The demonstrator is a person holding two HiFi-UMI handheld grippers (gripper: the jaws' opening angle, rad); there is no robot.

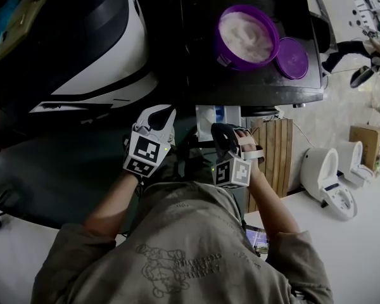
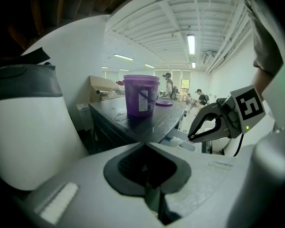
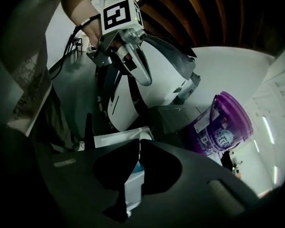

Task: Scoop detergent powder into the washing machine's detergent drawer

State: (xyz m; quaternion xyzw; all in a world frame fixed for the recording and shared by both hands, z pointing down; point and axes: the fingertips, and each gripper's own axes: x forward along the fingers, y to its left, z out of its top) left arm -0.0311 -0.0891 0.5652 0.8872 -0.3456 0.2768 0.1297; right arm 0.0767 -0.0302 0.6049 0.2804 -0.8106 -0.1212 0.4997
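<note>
An open purple tub (image 1: 247, 37) of white powder stands on the dark machine top (image 1: 196, 75), with its lid (image 1: 292, 58) beside it. Below the top's front edge the white detergent drawer (image 1: 218, 114) is pulled out. My black right gripper (image 1: 220, 130) hangs over the drawer, shut on a pale scoop (image 2: 179, 142) that sticks out of its tip. In its own view the right gripper (image 3: 139, 144) points down at the drawer (image 3: 114, 139), with the tub (image 3: 223, 125) to the right. My white left gripper (image 1: 166, 114) is held left of the drawer, shut (image 2: 145, 145) with nothing seen in it.
A large white and black appliance (image 1: 101, 56) fills the upper left. Wooden slats (image 1: 272, 157) stand right of the drawer. White toilet-seat units (image 1: 332, 182) and a cardboard box (image 1: 367, 141) lie on the floor at right. People stand far off in the left gripper view.
</note>
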